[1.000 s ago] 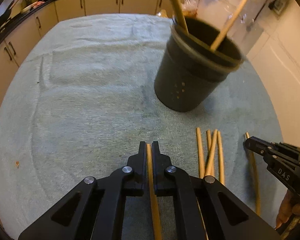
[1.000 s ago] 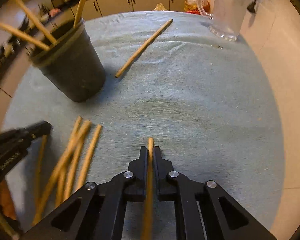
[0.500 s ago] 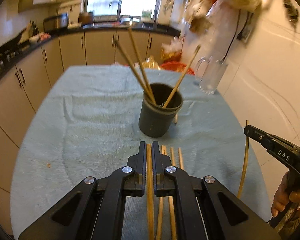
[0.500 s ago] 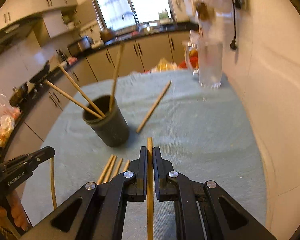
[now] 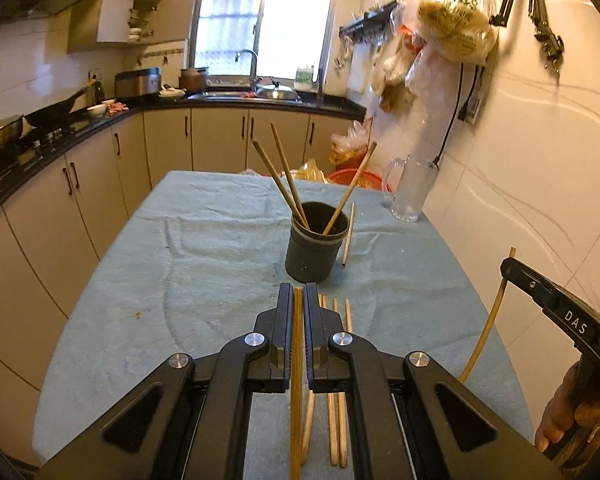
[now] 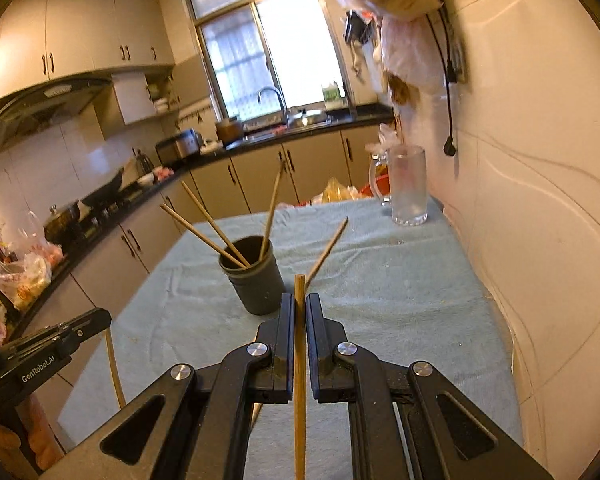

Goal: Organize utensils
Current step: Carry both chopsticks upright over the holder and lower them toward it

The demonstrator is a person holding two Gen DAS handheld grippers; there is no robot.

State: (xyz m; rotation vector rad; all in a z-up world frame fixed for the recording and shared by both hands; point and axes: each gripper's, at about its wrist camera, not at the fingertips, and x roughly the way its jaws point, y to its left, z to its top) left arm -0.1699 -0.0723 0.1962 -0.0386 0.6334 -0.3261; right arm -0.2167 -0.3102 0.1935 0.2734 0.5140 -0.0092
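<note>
Three chopsticks [image 5: 288,184] stand in the dark cup [image 5: 314,254] at table [image 5: 204,240] centre. Each claw — left [image 5: 294,300], right [image 6: 299,308] — grips another chopstick. Left: loose ones at the cup's six o'clock [image 5: 336,312], one at three o'clock [image 5: 349,236].

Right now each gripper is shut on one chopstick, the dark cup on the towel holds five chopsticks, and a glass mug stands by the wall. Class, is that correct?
Not quite: the dark cup holds three chopsticks, not five, as the left wrist view shows. The rest stands.
</note>
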